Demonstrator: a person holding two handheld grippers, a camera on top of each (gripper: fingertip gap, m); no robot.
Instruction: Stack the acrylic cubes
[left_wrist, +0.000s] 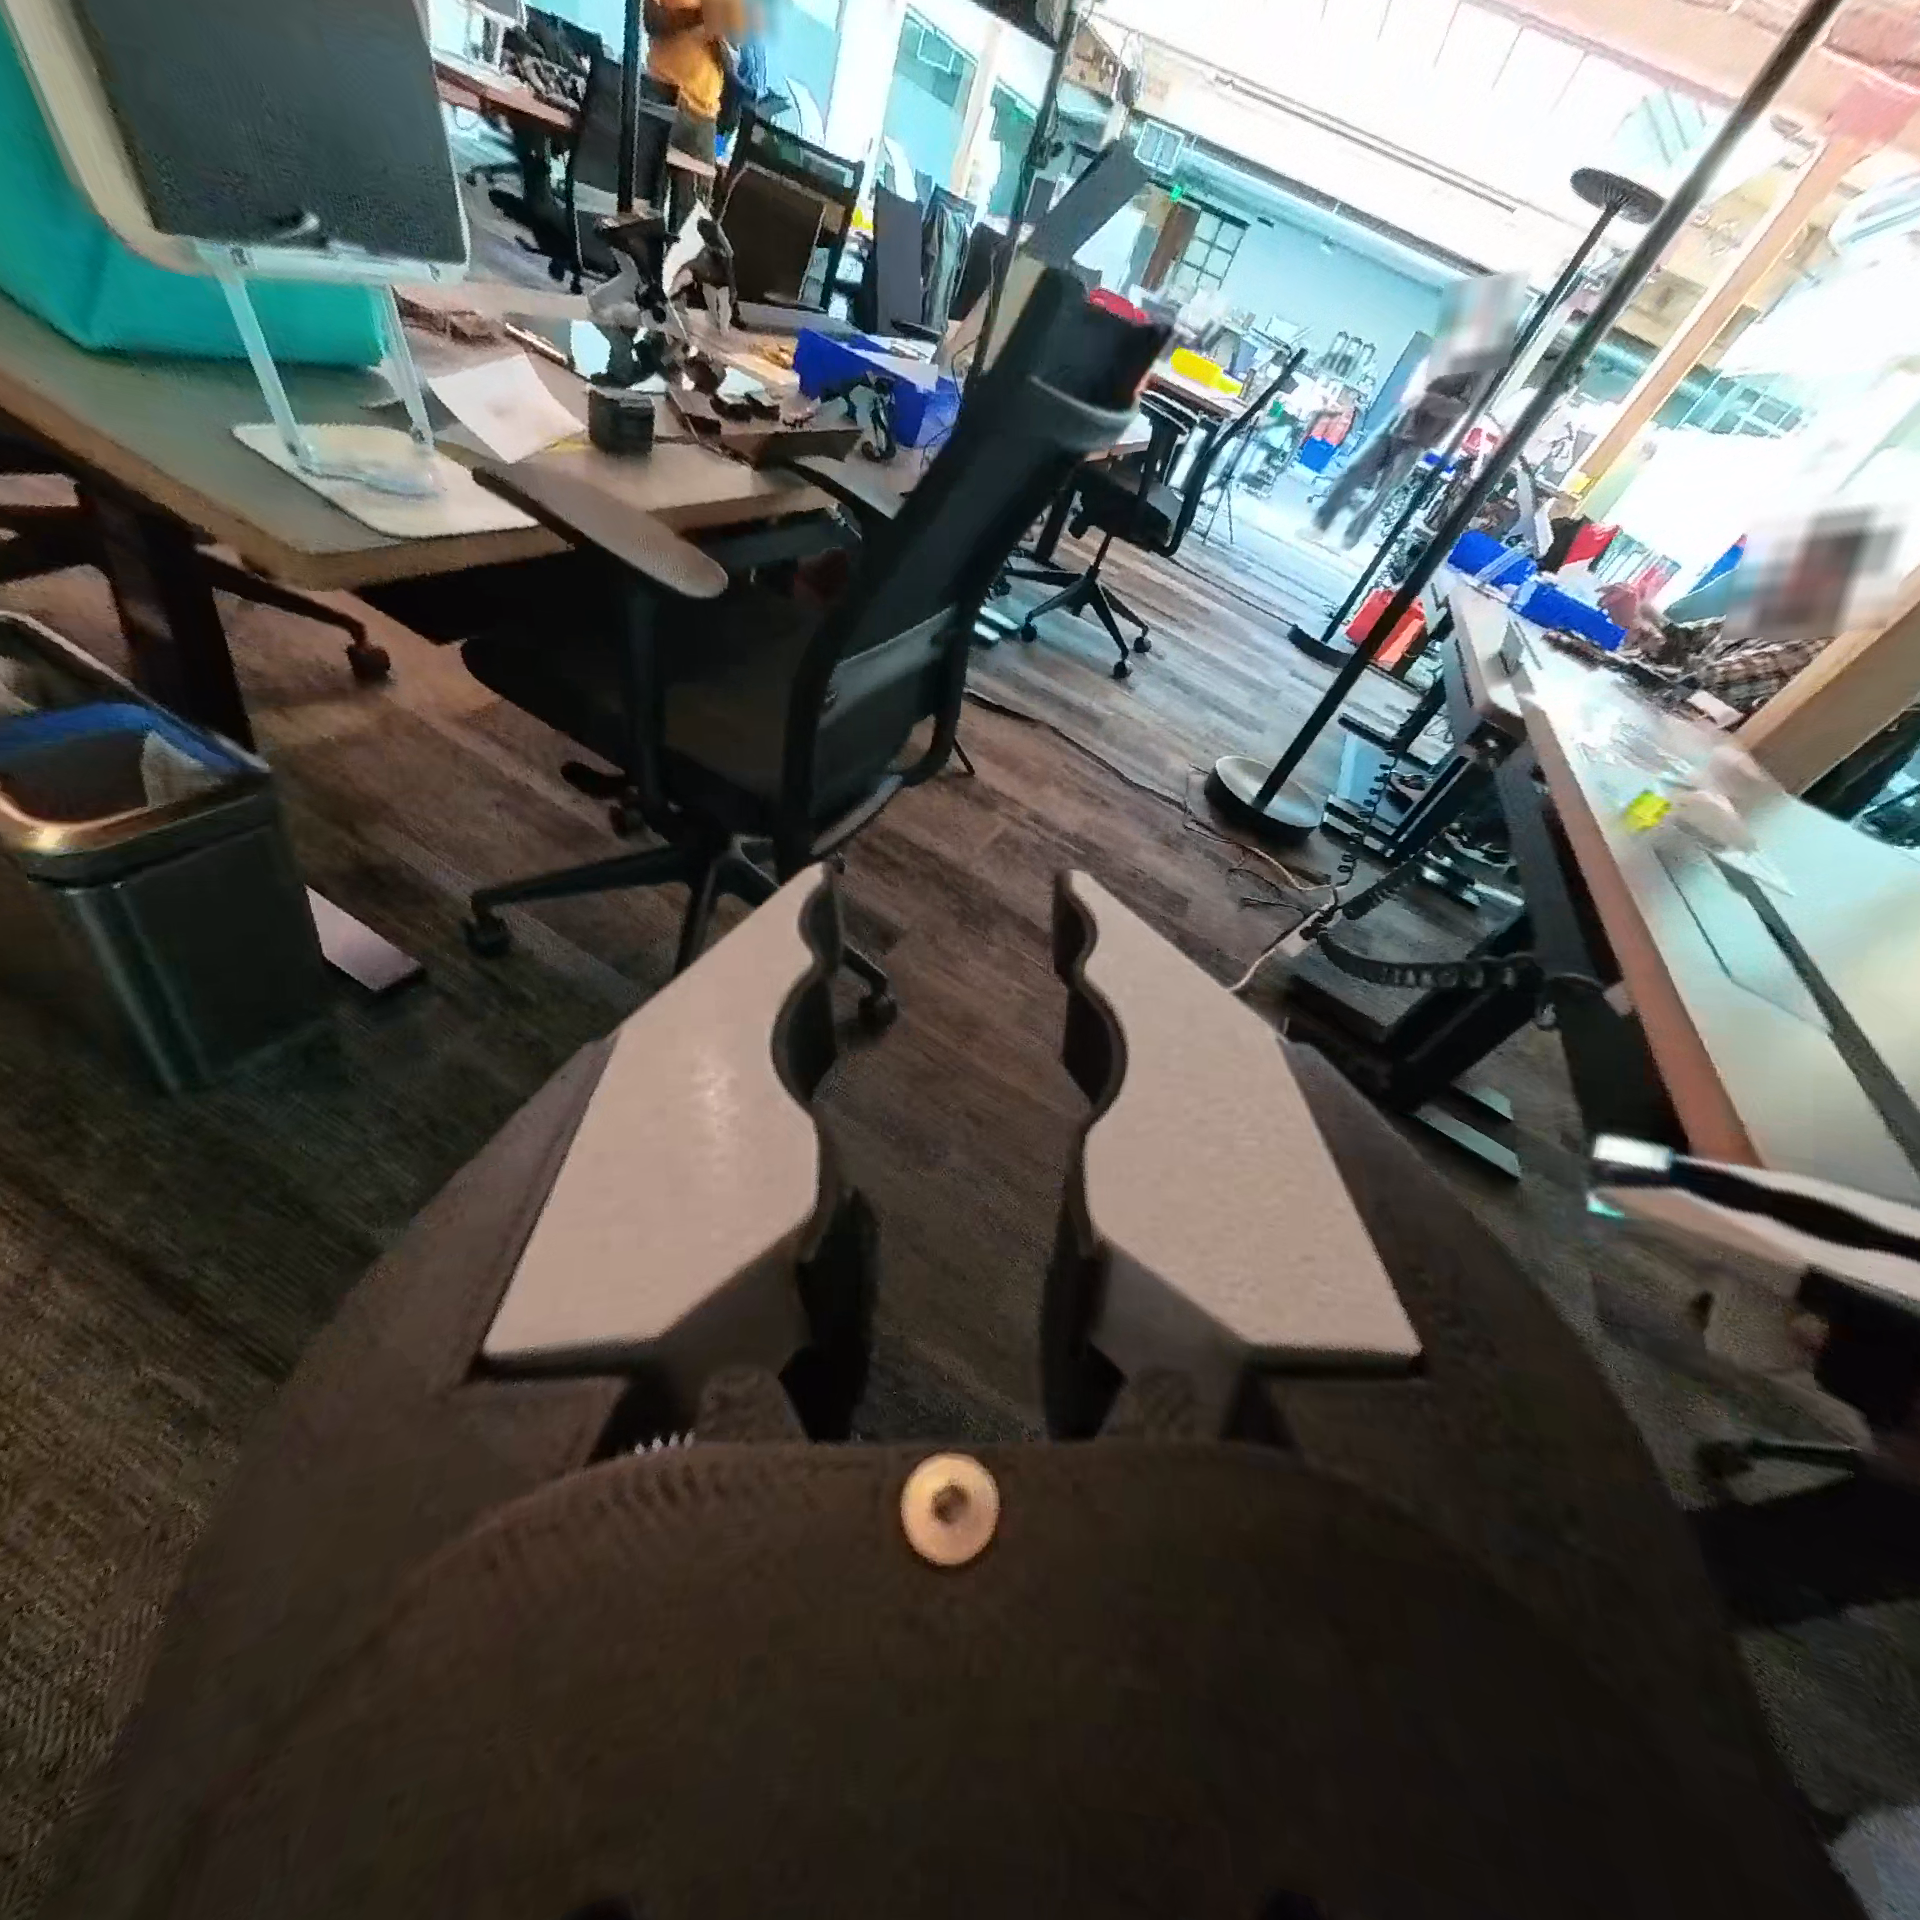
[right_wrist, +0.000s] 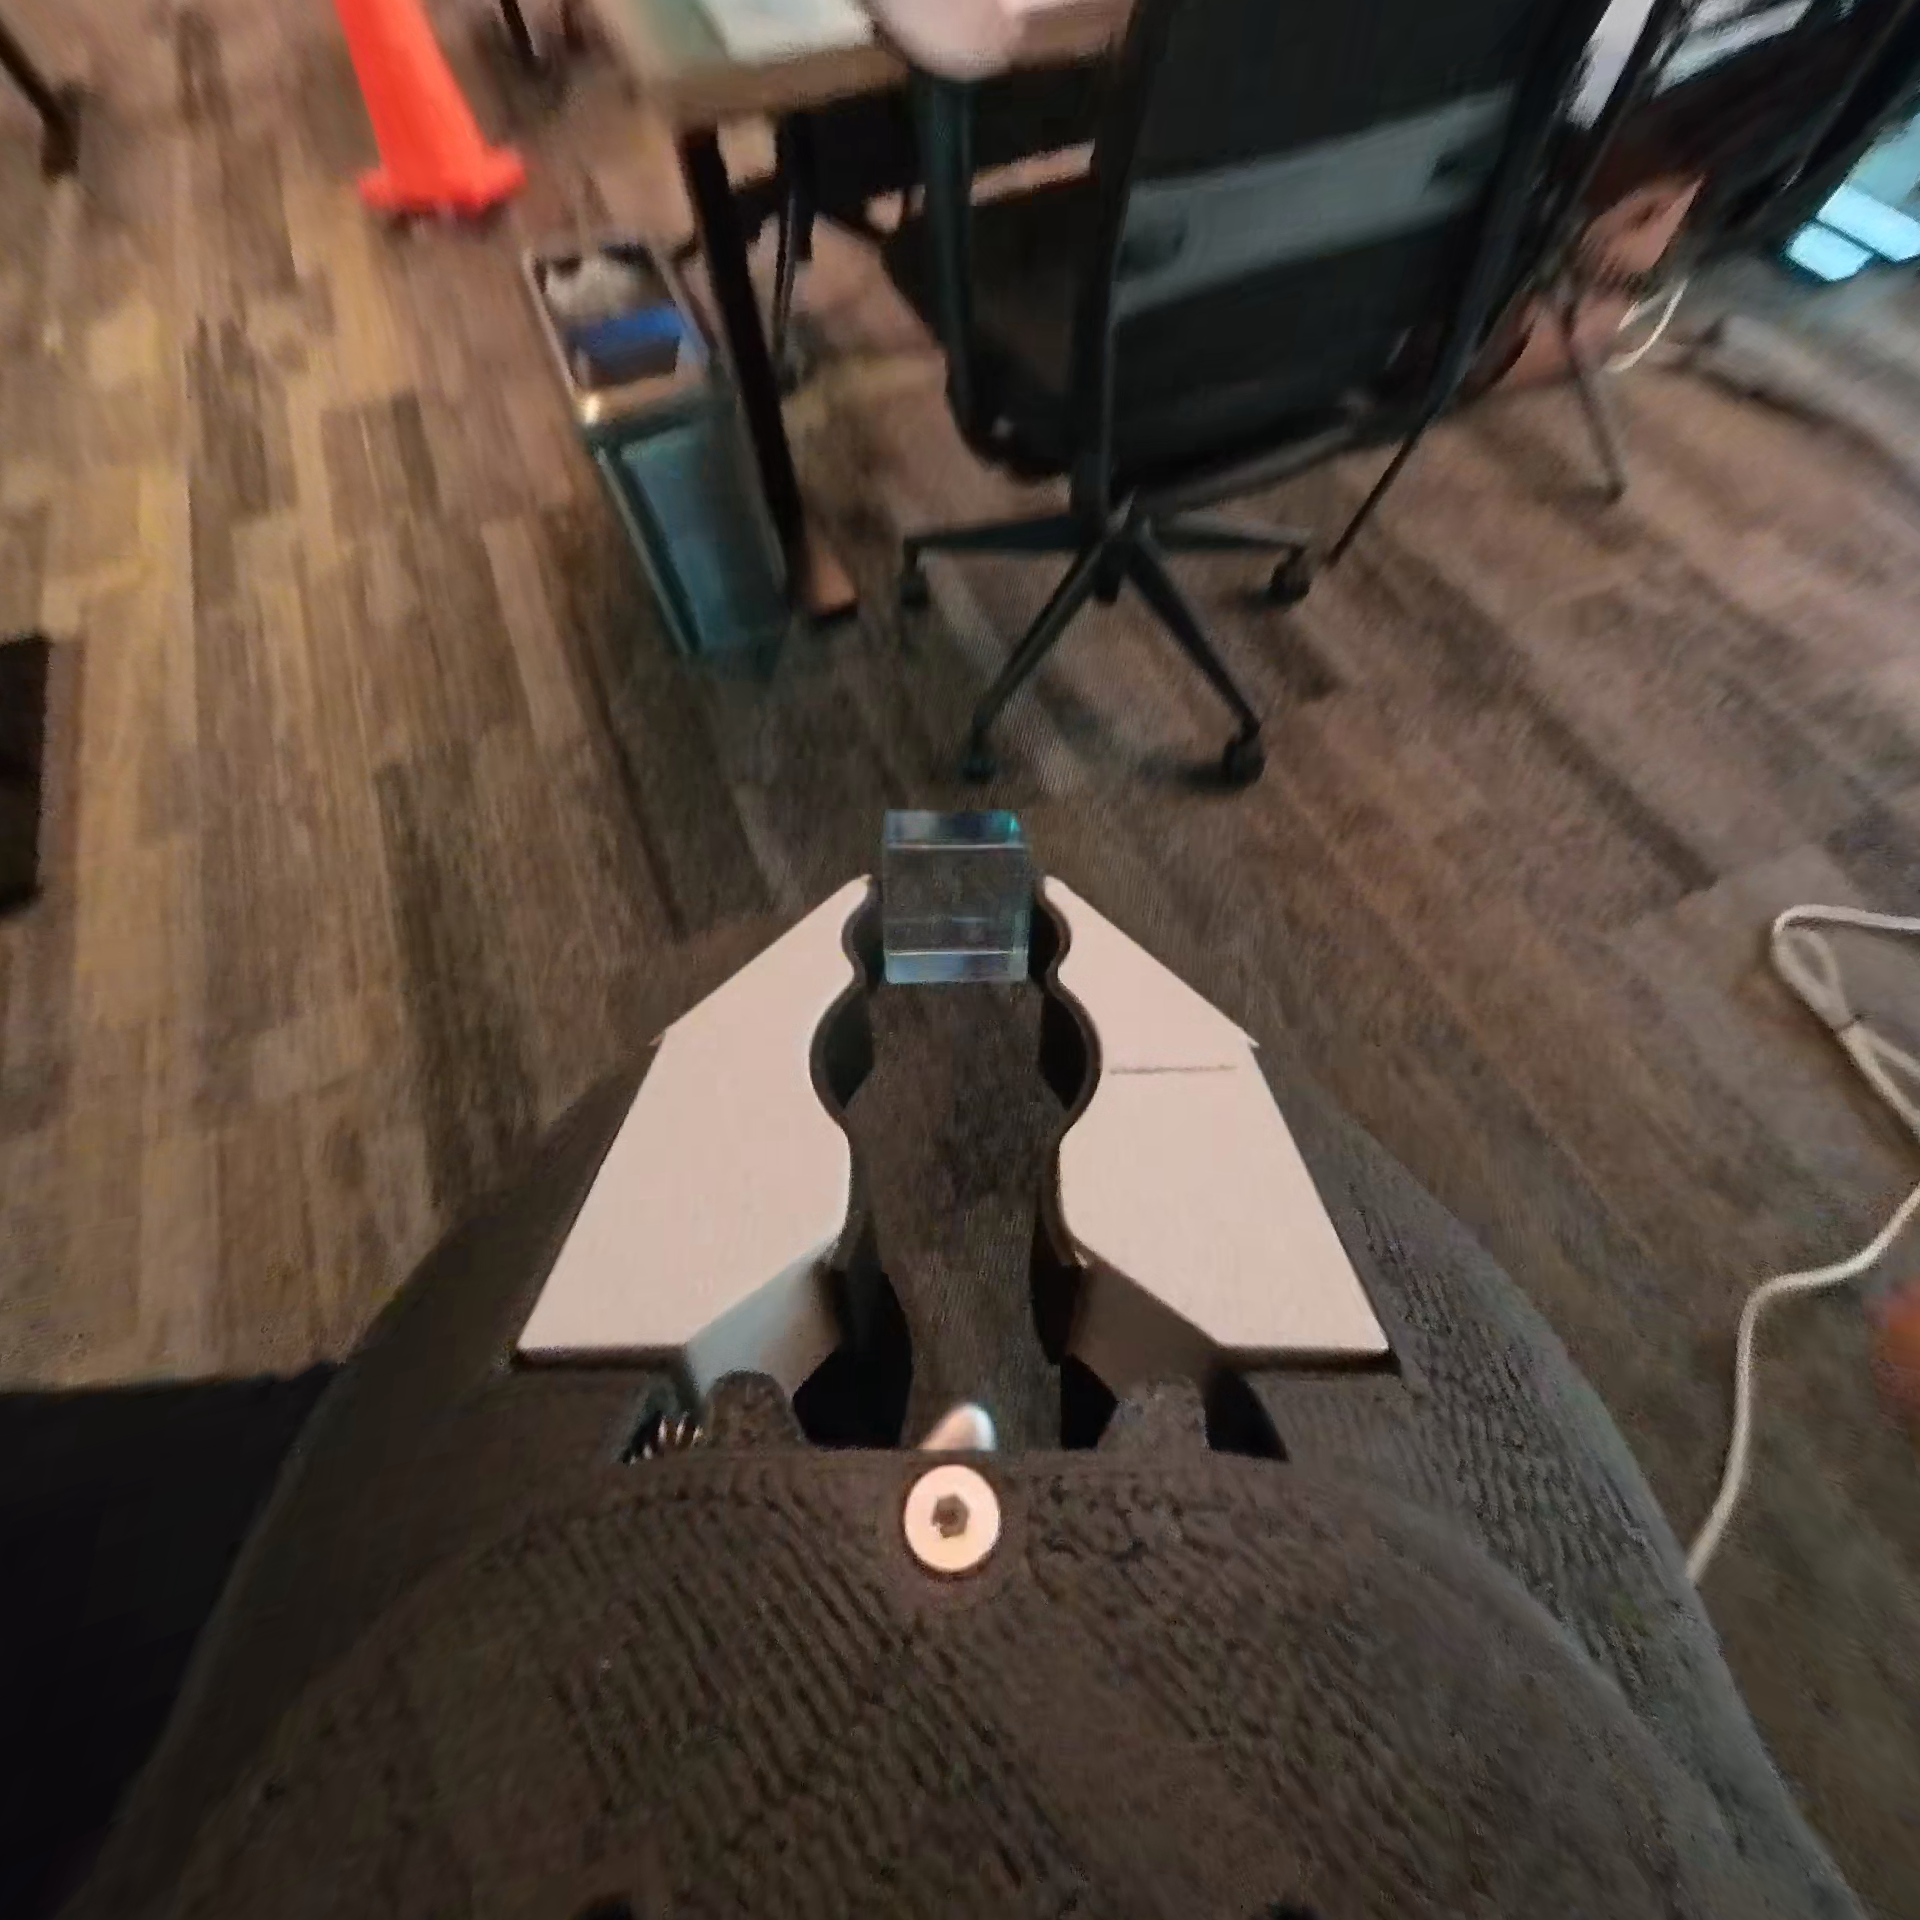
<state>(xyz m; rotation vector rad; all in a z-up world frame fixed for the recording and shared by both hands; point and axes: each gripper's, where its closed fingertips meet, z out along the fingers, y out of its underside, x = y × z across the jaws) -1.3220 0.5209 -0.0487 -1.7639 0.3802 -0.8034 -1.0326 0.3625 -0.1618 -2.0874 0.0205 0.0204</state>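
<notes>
Cube (right_wrist: 953, 914) between fingers (right_wrist: 1091, 966)

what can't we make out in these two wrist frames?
- Bin contents: left view, cut by the edge, shadowed.
- Desk top: right view, cut off, motion-blurred.
- Right gripper: left view, mostly cut by the edge.
- Clear cube underside: right view, hidden by the fingers.

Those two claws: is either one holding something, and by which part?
Right claw pinches a clear cube by its opposite side faces; left claw holds nothing.

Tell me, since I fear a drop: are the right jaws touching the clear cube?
Touching. The right wrist view shows the clear cube pinched at the right gripper's tips, no gap either side.
</notes>
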